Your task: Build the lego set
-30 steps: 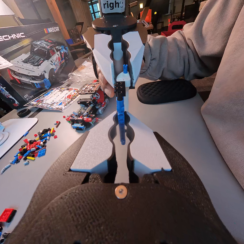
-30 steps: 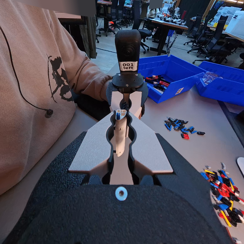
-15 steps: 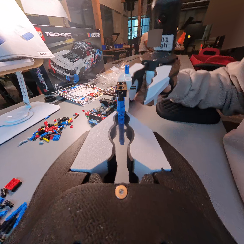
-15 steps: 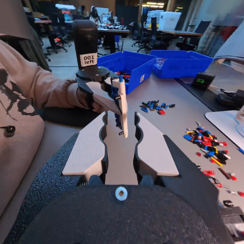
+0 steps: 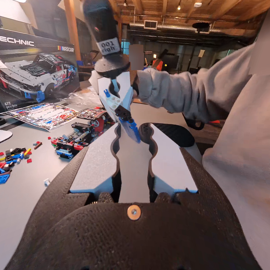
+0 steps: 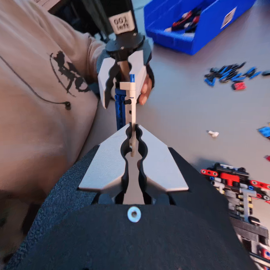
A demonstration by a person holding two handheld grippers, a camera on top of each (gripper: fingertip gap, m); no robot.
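Observation:
A small sub-assembly [image 6: 132, 111] of a white beam, a black connector and a blue beam [image 6: 120, 111] is held above the grey table [image 6: 190, 116]. My right gripper [image 6: 132, 125] is shut on the lower end of the white beam. In the left wrist view the sub-assembly [image 5: 121, 112] tilts, with its blue end between the tips of my left gripper [image 5: 133, 124], which is open and does not grip it. The left gripper also shows in the right wrist view [image 6: 122, 99], jaws apart. The part-built car chassis [image 5: 76, 138] lies on the table.
The set's box [image 5: 36, 73] and a sticker sheet [image 5: 40, 115] stand at the back left. Loose pieces [image 5: 13, 156] lie at the left, more [image 6: 230, 74] near a blue bin [image 6: 190, 29]. A black wrist rest [image 5: 175, 134] and the person's sleeve [image 5: 190, 90] are close. Only a small space, under 4 cm, lies between the two pairs of fingers.
The sub-assembly changed hands: my left gripper opened and let go of the blue beam, and my right gripper, open half a second ago, closed on the white beam. The sub-assembly now tilts.

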